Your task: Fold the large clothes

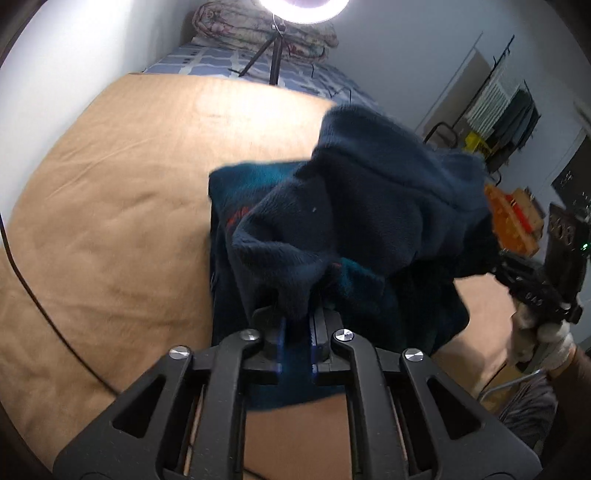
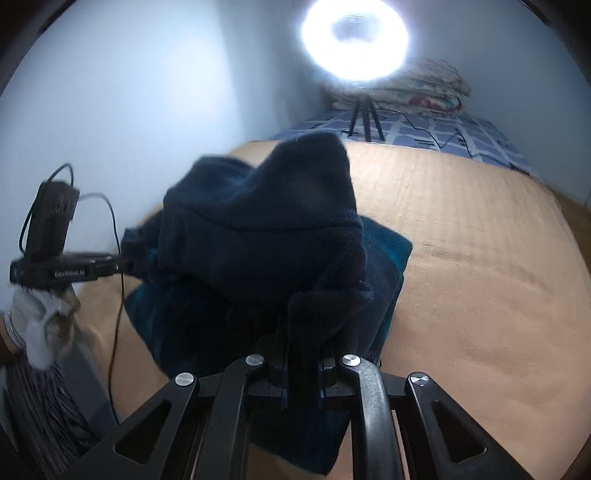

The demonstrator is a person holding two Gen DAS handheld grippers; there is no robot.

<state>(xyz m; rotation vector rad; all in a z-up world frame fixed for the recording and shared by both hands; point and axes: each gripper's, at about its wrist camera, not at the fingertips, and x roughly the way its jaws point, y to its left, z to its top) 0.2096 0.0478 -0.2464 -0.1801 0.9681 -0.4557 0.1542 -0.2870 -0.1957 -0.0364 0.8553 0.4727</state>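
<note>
A dark navy and teal fleece garment (image 1: 343, 221) hangs lifted over the tan bed cover (image 1: 110, 184); it also shows in the right wrist view (image 2: 266, 236). My left gripper (image 1: 295, 328) is shut on a bunched fold of the fleece. My right gripper (image 2: 303, 365) is shut on another fold of it. The right gripper also shows at the right edge of the left wrist view (image 1: 532, 291), held by a gloved hand. The left gripper shows at the left of the right wrist view (image 2: 122, 266), its tips buried in the cloth.
A ring light on a tripod (image 2: 356, 40) stands at the far end of the bed on a blue checked sheet (image 2: 424, 129). A folded floral quilt (image 1: 258, 29) lies behind it. A clothes rack (image 1: 506, 110) stands right. A cable (image 1: 44, 302) crosses the cover.
</note>
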